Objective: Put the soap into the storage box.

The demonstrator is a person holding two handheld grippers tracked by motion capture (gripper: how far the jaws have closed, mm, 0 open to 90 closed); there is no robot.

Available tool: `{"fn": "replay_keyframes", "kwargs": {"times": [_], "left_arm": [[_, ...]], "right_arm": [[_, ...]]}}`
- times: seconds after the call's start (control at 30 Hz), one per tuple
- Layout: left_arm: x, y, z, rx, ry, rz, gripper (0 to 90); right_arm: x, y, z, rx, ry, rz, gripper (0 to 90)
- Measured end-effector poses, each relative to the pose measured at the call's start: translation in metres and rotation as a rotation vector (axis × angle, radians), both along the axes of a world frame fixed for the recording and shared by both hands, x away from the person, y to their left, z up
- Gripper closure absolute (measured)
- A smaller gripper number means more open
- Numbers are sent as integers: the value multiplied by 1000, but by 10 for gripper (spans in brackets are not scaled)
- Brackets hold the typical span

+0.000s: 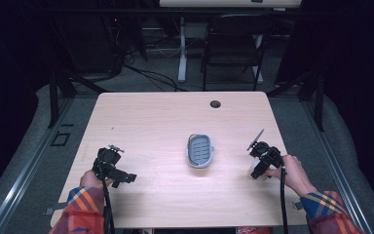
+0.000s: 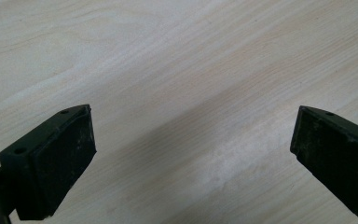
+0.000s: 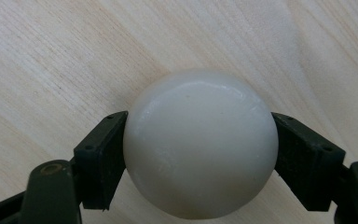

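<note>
Starting at the left of the high view: the left gripper (image 1: 108,163) is held low over the table (image 1: 151,117) near its front left corner, by a hand in a plaid sleeve (image 1: 83,204). In the left gripper view its jaws are seen spread wide, with bare wood between them; nothing is held.

Centre: a grey soap dish (image 1: 200,150), with a slotted floor, is set on the table, well apart from both grippers.

Right: the right gripper (image 1: 262,163) is held near the table's right edge. In the right gripper view its jaws are seen pressed against both sides of a round white bar of soap (image 3: 200,142), which lies on the wood; the bar is gripped.
</note>
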State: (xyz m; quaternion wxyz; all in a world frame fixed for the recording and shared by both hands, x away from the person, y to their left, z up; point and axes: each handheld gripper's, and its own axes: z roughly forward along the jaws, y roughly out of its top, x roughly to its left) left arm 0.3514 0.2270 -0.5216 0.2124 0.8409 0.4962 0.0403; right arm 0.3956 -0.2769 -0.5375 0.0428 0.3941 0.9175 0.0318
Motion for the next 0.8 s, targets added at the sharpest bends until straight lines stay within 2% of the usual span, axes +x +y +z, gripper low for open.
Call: {"fn": "replay_keyframes", "kwargs": {"times": [0.07, 0.17, 0.63, 0.67, 0.7, 0.73, 0.77, 0.8], "left_arm": [[0, 0, 0, 2, -1, -1, 0], [0, 0, 0, 1, -3, -2, 0], [0, 0, 0, 1, -2, -2, 0], [0, 1, 1, -2, -3, 0, 0], [0, 1, 0, -4, -2, 1, 0], [0, 1, 1, -6, -1, -2, 0], [0, 1, 1, -6, -1, -2, 0], [0, 1, 0, -7, -1, -1, 0]], "right_arm": [[-2, 1, -2, 15, -12, -17, 237], [-1, 1, -2, 18, -7, -16, 237], [-1, 0, 6, -10, -5, 17, 238], [-3, 1, 4, 10, -20, 1, 238], [-2, 1, 6, 0, -10, 17, 238], [-4, 1, 5, 24, -20, 0, 238], [-4, 1, 5, 24, -20, 0, 238], [-3, 1, 7, -2, -8, 16, 238]]}}
